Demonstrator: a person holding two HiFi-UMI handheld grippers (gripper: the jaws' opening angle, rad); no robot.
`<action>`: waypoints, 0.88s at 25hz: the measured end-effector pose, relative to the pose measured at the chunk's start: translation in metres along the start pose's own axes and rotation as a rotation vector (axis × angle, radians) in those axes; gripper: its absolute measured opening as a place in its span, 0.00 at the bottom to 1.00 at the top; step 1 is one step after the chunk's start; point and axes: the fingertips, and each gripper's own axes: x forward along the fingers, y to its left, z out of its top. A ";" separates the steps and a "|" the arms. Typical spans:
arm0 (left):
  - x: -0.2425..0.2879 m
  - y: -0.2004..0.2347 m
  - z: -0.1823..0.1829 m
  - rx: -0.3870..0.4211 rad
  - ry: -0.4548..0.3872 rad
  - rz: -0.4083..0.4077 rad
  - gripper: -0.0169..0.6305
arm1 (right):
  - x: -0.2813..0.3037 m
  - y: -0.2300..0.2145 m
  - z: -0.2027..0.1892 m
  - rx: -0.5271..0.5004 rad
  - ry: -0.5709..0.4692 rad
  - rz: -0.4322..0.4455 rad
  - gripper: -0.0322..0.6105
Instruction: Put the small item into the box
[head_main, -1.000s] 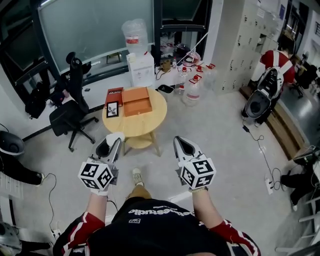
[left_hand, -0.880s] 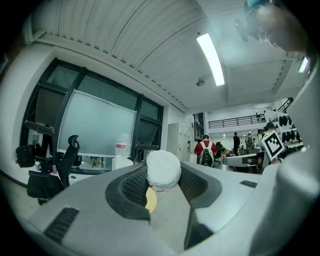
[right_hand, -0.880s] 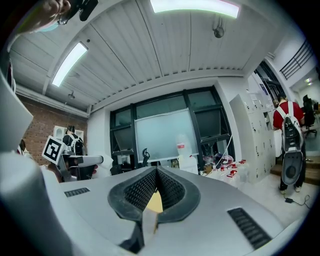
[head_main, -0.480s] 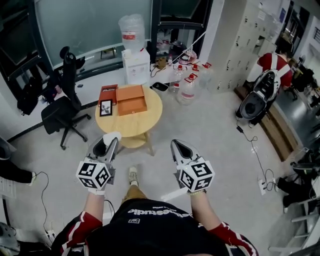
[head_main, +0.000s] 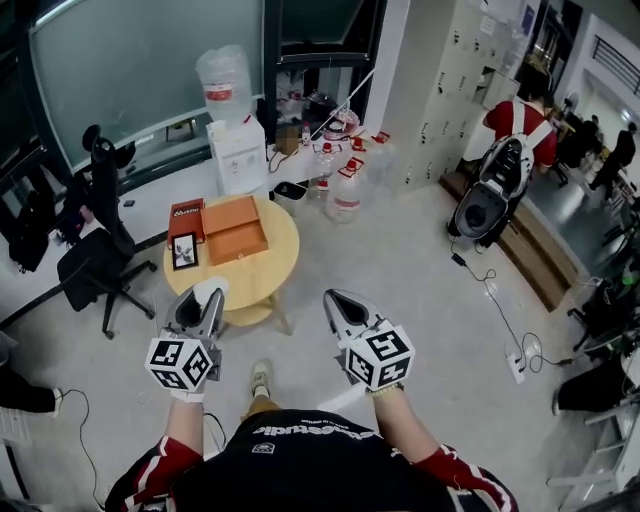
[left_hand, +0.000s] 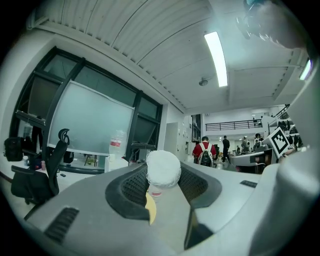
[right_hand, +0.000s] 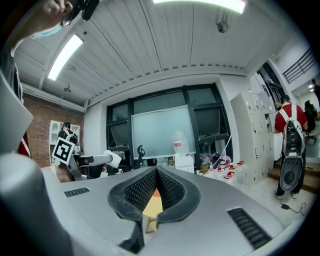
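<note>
An open orange box (head_main: 236, 228) lies on a round wooden table (head_main: 222, 283) ahead of me. My left gripper (head_main: 204, 298) is held level just short of the table's near edge, shut on a small white round item (head_main: 209, 292). In the left gripper view that white item (left_hand: 163, 169) sits between the dark pads (left_hand: 131, 187) at the tips of the left gripper (left_hand: 164, 176). My right gripper (head_main: 333, 301) hovers over the floor to the table's right. In its own view the right gripper (right_hand: 156, 175) has its jaws meeting at the tips with nothing in them.
A red box (head_main: 186, 210) and a small black frame (head_main: 185, 250) lie left of the orange box. A black office chair (head_main: 92, 258) stands left of the table, with a water dispenser (head_main: 236, 148) and water bottles (head_main: 343, 188) behind it. A person with a backpack (head_main: 500, 170) stands far right. Cables (head_main: 505, 335) run over the floor.
The table has slid left and nearer in the head view, close to the left gripper. Both grippers moved forward with the person, jaws unchanged, the white item still held.
</note>
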 end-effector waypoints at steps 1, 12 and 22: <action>0.009 0.002 0.000 -0.003 0.006 -0.005 0.31 | 0.005 -0.005 0.002 0.000 0.001 -0.005 0.09; 0.091 0.051 0.010 -0.018 0.002 -0.017 0.31 | 0.080 -0.052 0.036 -0.018 -0.014 -0.031 0.09; 0.145 0.112 0.004 -0.041 0.038 0.002 0.31 | 0.156 -0.079 0.043 -0.007 0.017 -0.038 0.09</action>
